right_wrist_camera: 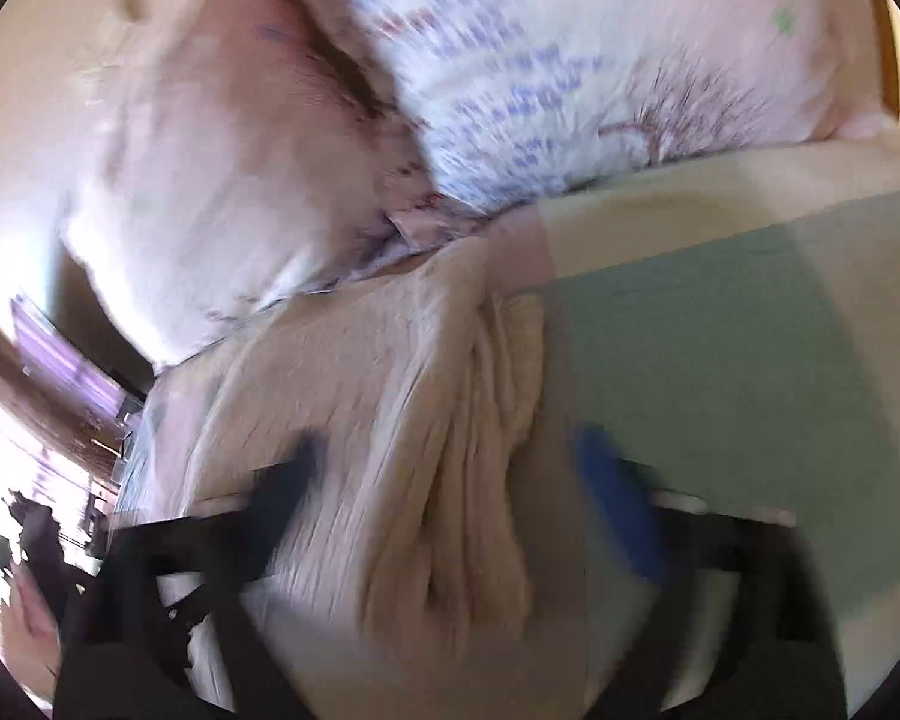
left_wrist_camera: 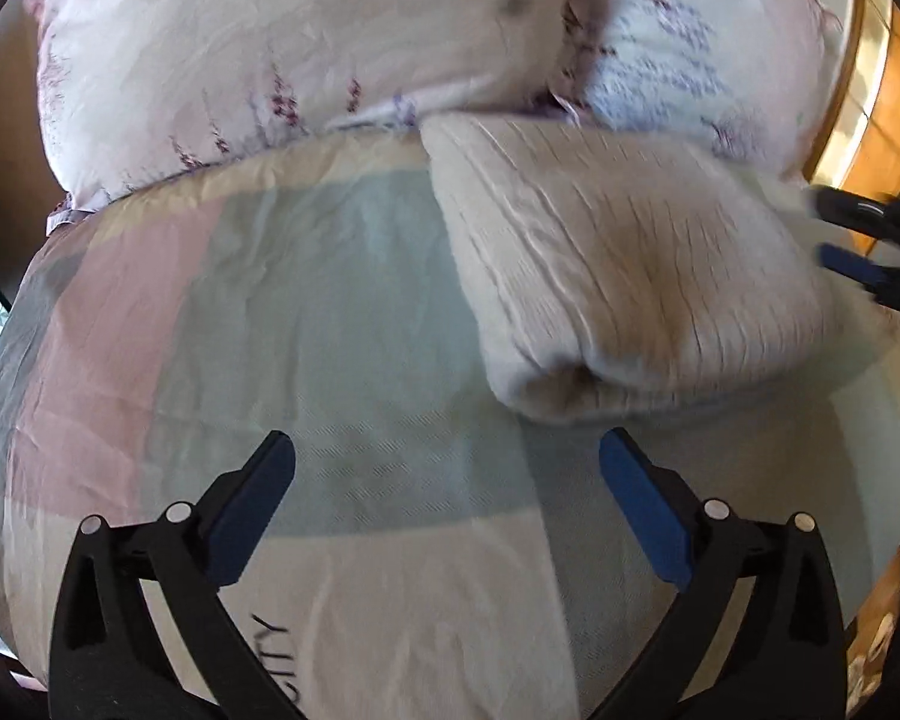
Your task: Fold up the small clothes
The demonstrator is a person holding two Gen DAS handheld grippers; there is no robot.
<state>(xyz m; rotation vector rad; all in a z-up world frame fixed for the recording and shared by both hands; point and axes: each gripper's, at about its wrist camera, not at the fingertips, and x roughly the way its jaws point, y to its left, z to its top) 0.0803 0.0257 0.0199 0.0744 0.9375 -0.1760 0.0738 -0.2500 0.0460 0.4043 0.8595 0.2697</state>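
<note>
A folded beige ribbed garment (left_wrist_camera: 618,264) lies on the bed cover (left_wrist_camera: 306,324), right of centre in the left wrist view. My left gripper (left_wrist_camera: 447,462) is open and empty, just in front of the garment's near fold. My right gripper (left_wrist_camera: 825,234) shows at the garment's right edge, jaws apart. In the blurred right wrist view the right gripper (right_wrist_camera: 450,462) is open with the garment (right_wrist_camera: 390,420) lying between and under its fingers, not pinched.
Two floral pillows (left_wrist_camera: 282,48) (left_wrist_camera: 678,42) lie behind the garment, also in the right wrist view (right_wrist_camera: 570,72). The bed cover has pink, green and cream blocks (right_wrist_camera: 720,360). A wooden bed frame (left_wrist_camera: 888,120) runs along the right side.
</note>
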